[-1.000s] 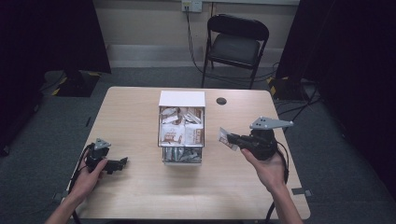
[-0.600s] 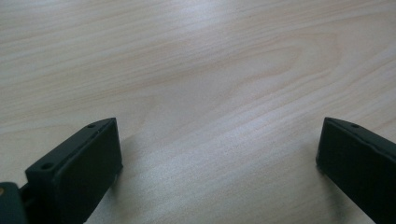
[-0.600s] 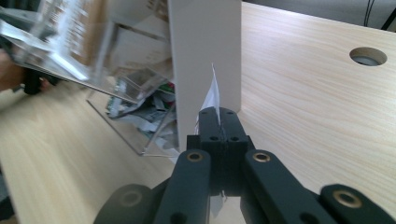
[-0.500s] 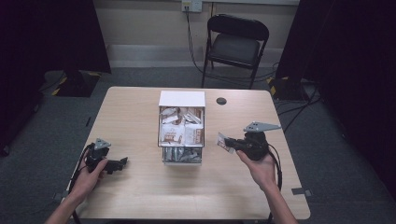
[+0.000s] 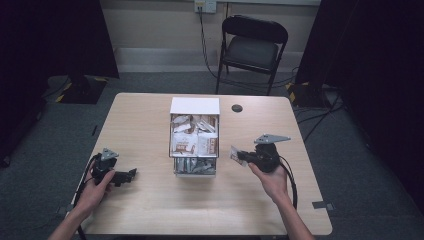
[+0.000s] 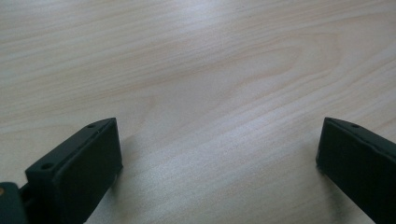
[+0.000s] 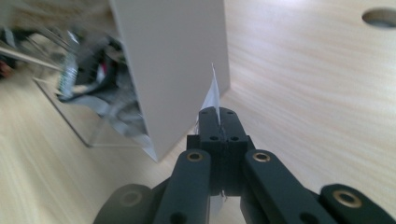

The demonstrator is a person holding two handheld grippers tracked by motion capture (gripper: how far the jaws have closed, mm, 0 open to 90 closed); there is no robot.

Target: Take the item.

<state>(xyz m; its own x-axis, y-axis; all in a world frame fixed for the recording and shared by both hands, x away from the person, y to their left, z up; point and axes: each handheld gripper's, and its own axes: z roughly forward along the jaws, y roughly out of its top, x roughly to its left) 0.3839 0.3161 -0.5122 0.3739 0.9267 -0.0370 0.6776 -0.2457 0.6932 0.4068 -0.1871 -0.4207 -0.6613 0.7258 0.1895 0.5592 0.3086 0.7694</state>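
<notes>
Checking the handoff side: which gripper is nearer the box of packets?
Right. The right gripper, shut on a packet, sits just beside the box; the left gripper rests open, farther off.

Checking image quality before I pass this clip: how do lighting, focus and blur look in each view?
High view: table evenly lit, surroundings very dark, picture soft. Left gripper view: wood grain sharp, open left gripper casting soft shadows, pale glare at top. Right gripper view: right gripper shut on a thin white packet is sharp; box contents at left are blurred.
</notes>
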